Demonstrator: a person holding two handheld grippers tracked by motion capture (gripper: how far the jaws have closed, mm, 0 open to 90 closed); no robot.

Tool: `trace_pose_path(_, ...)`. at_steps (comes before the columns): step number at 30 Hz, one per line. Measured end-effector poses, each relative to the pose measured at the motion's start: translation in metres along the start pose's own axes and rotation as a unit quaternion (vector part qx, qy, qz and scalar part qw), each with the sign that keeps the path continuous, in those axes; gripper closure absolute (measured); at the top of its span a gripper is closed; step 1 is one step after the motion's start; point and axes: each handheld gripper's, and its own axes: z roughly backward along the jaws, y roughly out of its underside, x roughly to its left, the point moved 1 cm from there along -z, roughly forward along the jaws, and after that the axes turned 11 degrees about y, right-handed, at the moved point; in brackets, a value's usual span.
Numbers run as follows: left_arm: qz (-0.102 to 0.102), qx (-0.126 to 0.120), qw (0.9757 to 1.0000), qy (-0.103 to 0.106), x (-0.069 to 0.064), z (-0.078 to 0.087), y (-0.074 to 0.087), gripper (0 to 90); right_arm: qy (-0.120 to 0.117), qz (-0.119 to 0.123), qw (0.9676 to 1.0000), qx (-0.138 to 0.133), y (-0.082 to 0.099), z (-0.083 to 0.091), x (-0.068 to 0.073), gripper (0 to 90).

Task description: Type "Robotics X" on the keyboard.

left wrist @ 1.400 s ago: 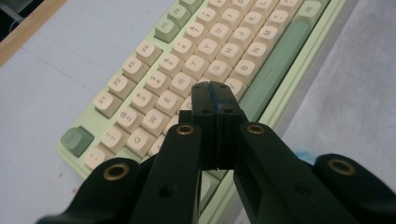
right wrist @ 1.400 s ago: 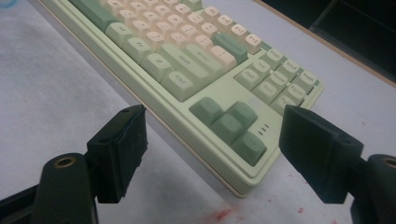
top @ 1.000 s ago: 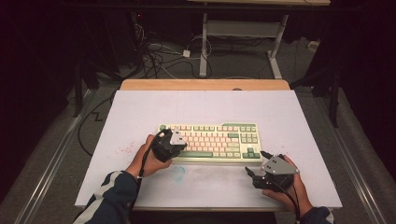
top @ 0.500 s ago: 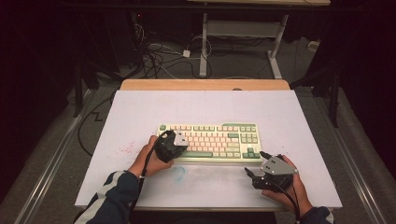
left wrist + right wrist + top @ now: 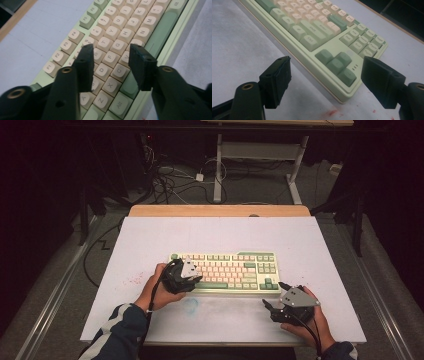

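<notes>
High view: our left gripper (image 5: 192,279) hangs spread, just opened, over the keyboard (image 5: 235,270); right gripper (image 5: 274,296) spread at its five o'clock.

Keyboard (image 5: 225,271) case: showing pale green all round.
Letter keys (image 5: 110,56): showing cream with grey legends, in the middle of the keyboard.
Modifier keys (image 5: 309,39): showing sage green along the keyboard's near row and ends.
Arrow keys (image 5: 335,62): showing darker green at the keyboard's near right corner.
Left claw (image 5: 111,67): showing black, with brass-coloured screw heads.
Right claw (image 5: 325,82): showing black.
Desk (image 5: 150,240): showing a white cover with red flecks and a faint blue smudge near the keyboard, and a tan wooden edge beyond the keyboard.
</notes>
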Motion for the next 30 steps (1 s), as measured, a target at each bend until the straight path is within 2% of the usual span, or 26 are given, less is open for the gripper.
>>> trace_pose_path(5,-0.017,-0.023,0.9995,-0.014,0.000,0.009,0.003,31.0,0.004,-0.003,1.0000,0.000,0.000,0.000,-0.001,25.4)
trace_pose_path(8,-0.018,-0.039,0.9989,-0.017,0.000,0.015,0.002,23.6,0.005,-0.004,1.0000,0.001,0.000,0.000,-0.002,25.4)
trace_pose_path(11,-0.016,-0.046,0.9986,-0.018,0.002,0.021,0.003,20.4,0.006,-0.004,1.0000,0.001,0.000,0.000,-0.002,25.4)
trace_pose_path(12,-0.022,-0.048,0.9983,-0.025,0.003,0.023,0.004,19.9,0.006,-0.004,1.0000,0.000,0.000,0.000,-0.002,25.4)
trace_pose_path(14,-0.018,-0.050,0.9983,-0.024,0.006,0.027,0.006,19.9,0.007,-0.005,1.0000,0.000,0.000,0.000,-0.002,25.4)
trace_pose_path(16,-0.023,-0.051,0.9979,-0.033,0.008,0.030,0.008,19.9,0.007,-0.007,0.9999,0.000,0.000,0.000,-0.003,25.4)
trace_pose_path(23,-0.021,-0.065,0.9965,-0.048,0.012,0.042,0.018,19.7,0.012,-0.010,0.9999,0.003,0.000,0.000,-0.004,25.5)
trace_pose_path(30,-0.014,-0.057,0.9961,-0.066,0.017,0.052,0.031,19.7,0.011,-0.010,0.9999,0.004,-0.001,-0.002,-0.002,25.4)
